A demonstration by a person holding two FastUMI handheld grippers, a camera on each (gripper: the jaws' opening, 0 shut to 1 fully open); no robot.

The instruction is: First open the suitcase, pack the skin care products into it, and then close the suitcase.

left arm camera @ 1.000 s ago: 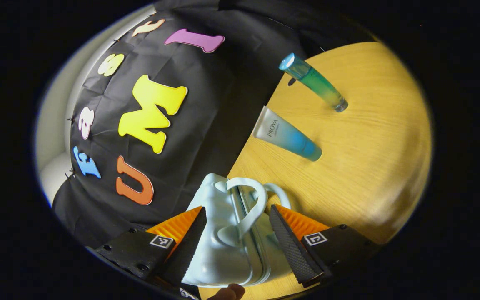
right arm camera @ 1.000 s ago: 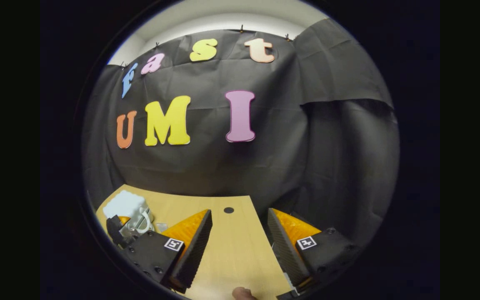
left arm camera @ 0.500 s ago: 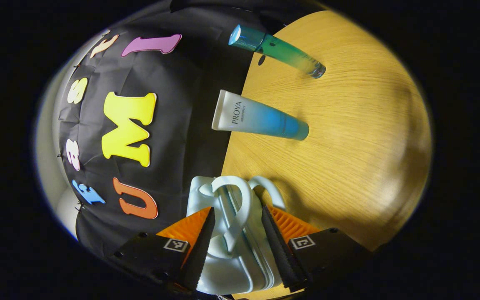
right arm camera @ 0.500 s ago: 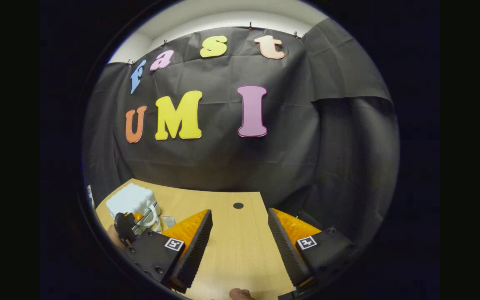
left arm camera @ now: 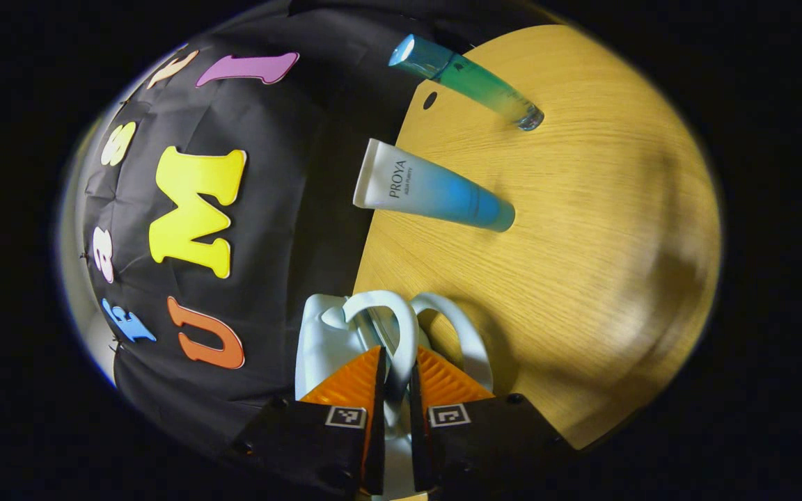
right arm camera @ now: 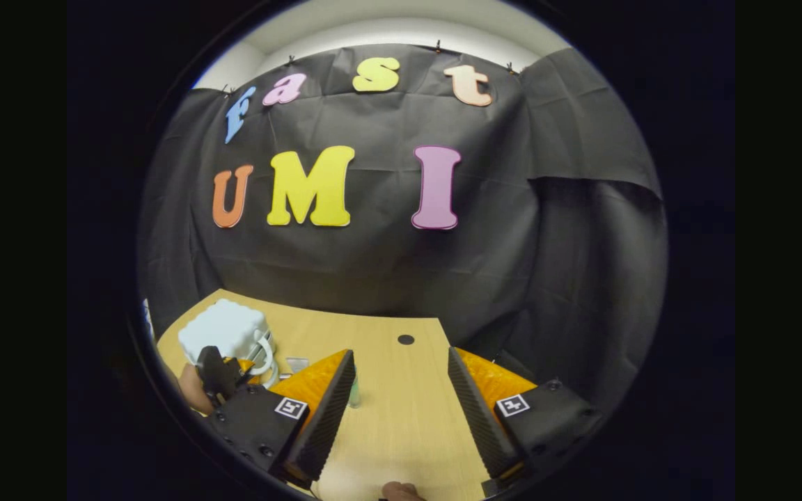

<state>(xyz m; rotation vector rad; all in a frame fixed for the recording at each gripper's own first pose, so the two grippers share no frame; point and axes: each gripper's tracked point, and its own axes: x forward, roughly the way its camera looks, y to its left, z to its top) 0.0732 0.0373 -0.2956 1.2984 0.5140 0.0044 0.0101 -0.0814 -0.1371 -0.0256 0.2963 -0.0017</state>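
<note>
Fingers of the left gripper (left arm camera: 394, 390) in the left gripper view are drawn nearly together and pinch one of the two pale looped handles (left arm camera: 401, 334) of the small light-blue suitcase (left arm camera: 321, 334), so the tongs are clamped on that handle; the second loop (left arm camera: 464, 334) arches free just beside it. The suitcase sits at the edge of the wooden table (left arm camera: 582, 229), against the black cloth wall (left arm camera: 276, 229), and looks closed, its two shells meeting along a seam. Farther along the table a white-to-blue tube (left arm camera: 432, 195) lies apart from the suitcase, its flat crimped end toward the cloth. Beyond it a slim green-to-teal bottle (left arm camera: 467, 78) lies near a small dark hole (left arm camera: 430, 100) in the tabletop. In the right gripper view, the right gripper (right arm camera: 401, 407) hovers over bare table (right arm camera: 401, 417) with its fingers spread wide and nothing between them. Off to the lower left stands the suitcase (right arm camera: 223, 328), with the left gripper (right arm camera: 223, 372) at its handles and part of a hand (right arm camera: 192, 390) behind it. A bit of the green bottle (right arm camera: 354, 396) peeks out beside the near finger, and the dark hole (right arm camera: 406, 339) shows farther back. A fingertip (right arm camera: 401, 491) sits at the bottom edge.
</note>
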